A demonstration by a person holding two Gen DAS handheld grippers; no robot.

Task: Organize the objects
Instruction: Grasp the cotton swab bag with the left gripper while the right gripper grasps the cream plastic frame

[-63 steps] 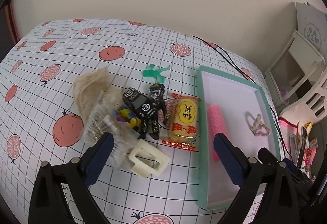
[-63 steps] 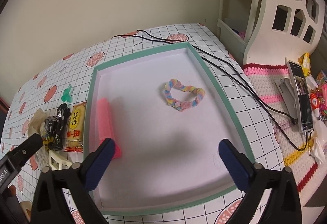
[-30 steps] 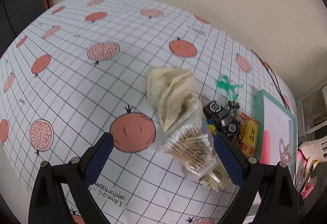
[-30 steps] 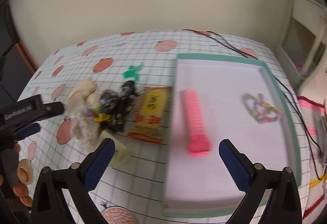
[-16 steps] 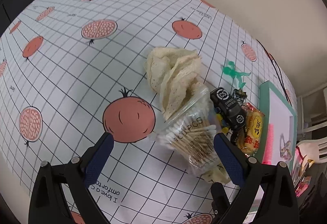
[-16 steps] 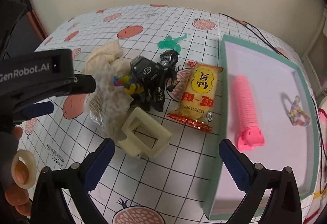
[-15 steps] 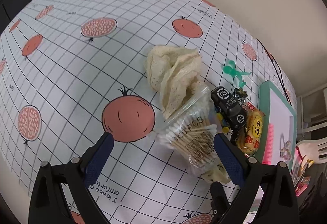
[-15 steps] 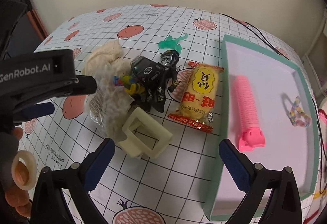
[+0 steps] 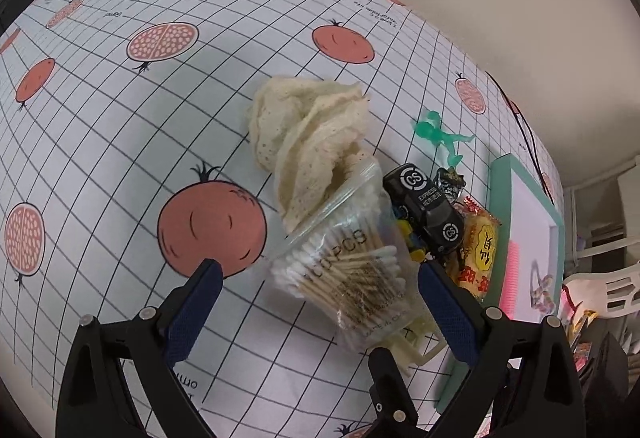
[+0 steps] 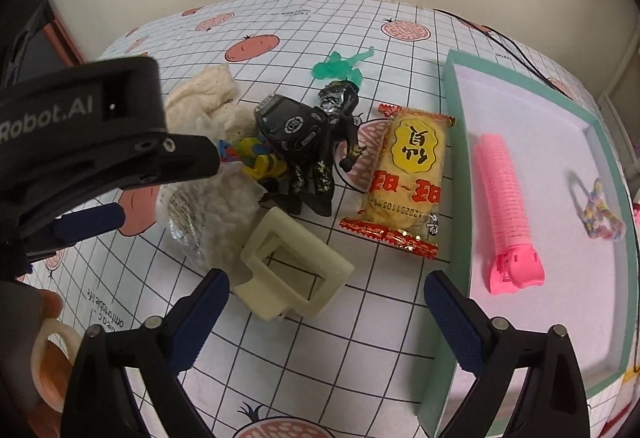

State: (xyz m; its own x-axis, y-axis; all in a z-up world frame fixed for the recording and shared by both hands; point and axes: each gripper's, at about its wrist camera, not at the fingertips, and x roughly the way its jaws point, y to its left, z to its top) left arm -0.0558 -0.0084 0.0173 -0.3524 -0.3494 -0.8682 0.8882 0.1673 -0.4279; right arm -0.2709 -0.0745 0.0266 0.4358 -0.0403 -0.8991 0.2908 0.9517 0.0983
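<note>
A: What is biggest here?

B: The white tablecloth with black grid lines and red pomegranate prints (image 9: 120, 110), wide and bare toward 9 and 10 o'clock in the left wrist view. Next, the shallow mint-green rimmed tray with a white floor (image 10: 456, 166), at 3 o'clock in the right wrist view, with much of its floor free.

A: What lies in it?

B: A pink ribbed plastic hair clip (image 10: 506, 206), long axis running 12 to 6, hinge end at 6. At the far side lies a pastel braided heart-shaped loop (image 10: 596, 210).

A: And the pile?

B: A crumpled cream lace cloth (image 9: 312, 142), a clear bag of wooden cotton swabs (image 9: 352, 270) and a yellow snack packet with red ends (image 10: 404, 174) lying 12 to 6 just beside the tray rim. Also a cream rectangular plastic clip (image 10: 292, 266) and a black toy car (image 9: 426, 210).

A: The grippers?

B: The left gripper (image 9: 316, 302) is spread wide around the swab bag, not touching it. The right gripper (image 10: 324, 310) is equally wide apart, near the cream clip.
</note>
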